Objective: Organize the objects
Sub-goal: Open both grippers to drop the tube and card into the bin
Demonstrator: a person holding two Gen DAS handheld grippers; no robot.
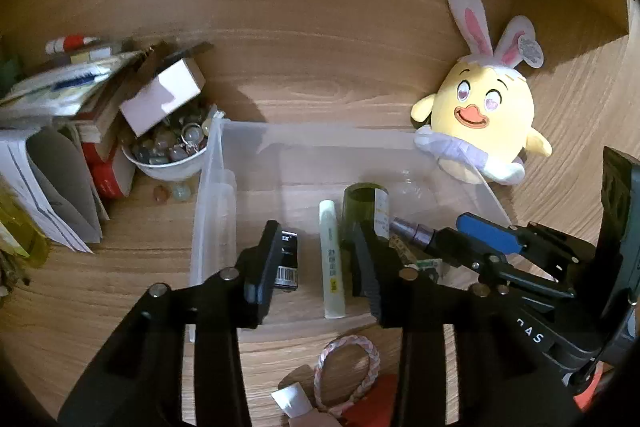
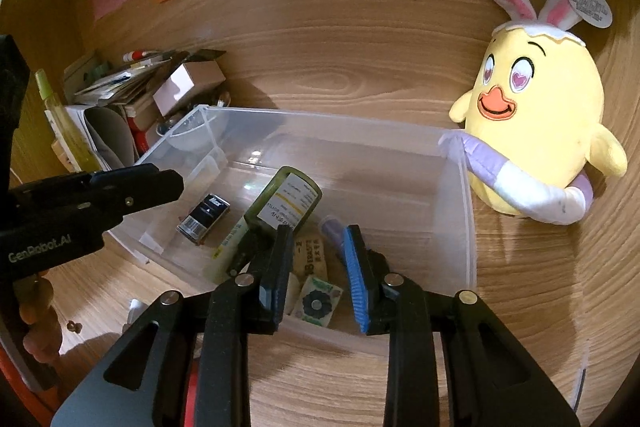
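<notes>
One clear plastic bin sits on the wooden desk beside one plush chick, holding one green bottle, one pale tube and one black pack. Left gripper and right gripper hang over it, jaws parted, gripping nothing.

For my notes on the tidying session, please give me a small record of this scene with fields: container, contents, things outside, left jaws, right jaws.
container: clear plastic bin on the wooden desk
contents: dark green bottle with white label, black box with barcode, pale cream tube, purple-tipped tube, small printed packets
things outside: yellow plush chick with rabbit ears against the bin's right side; white bowl of beads and paper stack at left
left jaws: left gripper open, empty, above the bin
right jaws: right gripper open, empty
</notes>
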